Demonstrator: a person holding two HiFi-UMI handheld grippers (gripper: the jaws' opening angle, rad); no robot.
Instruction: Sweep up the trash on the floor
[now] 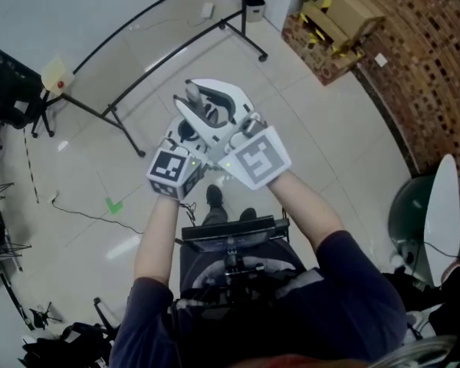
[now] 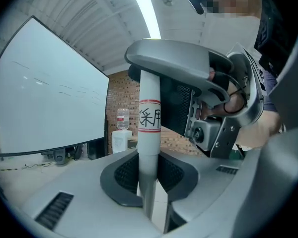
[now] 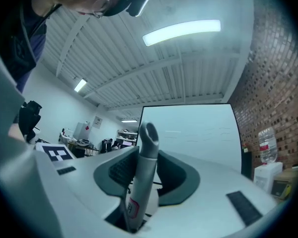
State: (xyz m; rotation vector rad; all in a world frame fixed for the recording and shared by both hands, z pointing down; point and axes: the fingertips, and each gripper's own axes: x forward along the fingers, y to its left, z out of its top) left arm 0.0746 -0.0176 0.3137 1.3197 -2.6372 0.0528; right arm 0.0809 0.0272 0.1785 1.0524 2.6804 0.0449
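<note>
Head view, far left: one black tube stand [image 1: 107, 113] with thin legs splayed on the floor [image 1: 330, 129], one thin black cable [image 1: 84, 211] and one green mark [image 1: 113, 204]. The tiles are pale and glossy. Open floor lies above and to the right of the grippers.

Centre: two grippers held touching side by side, each with one marker cube, left cube [image 1: 172, 171] and right cube [image 1: 257, 158]. Two black shoes [image 1: 214, 197] show just below them.

The left gripper [image 2: 149, 175] has its jaws narrow, with dark ribbed pads pressed on both sides of one pole [image 2: 150, 148]. The pole is a smooth pale round tube standing upright, with one red-banded label [image 2: 150, 117] above the jaws. The other gripper's grey jaw crosses the top of the pole. In the same view one whiteboard [image 2: 44, 98] fills the left and one clear bottle [image 2: 122, 119] stands by the brick wall.

The right gripper [image 3: 146, 175] has its jaws set wider and closed on the same pole, which tilts right. The pole's hollow slanted tip sticks out past the jaws.

Head view, upper right: one cardboard box [image 1: 345, 18] and a brick surface [image 1: 437, 75] bound the floor. The trash is too small to pick out.
</note>
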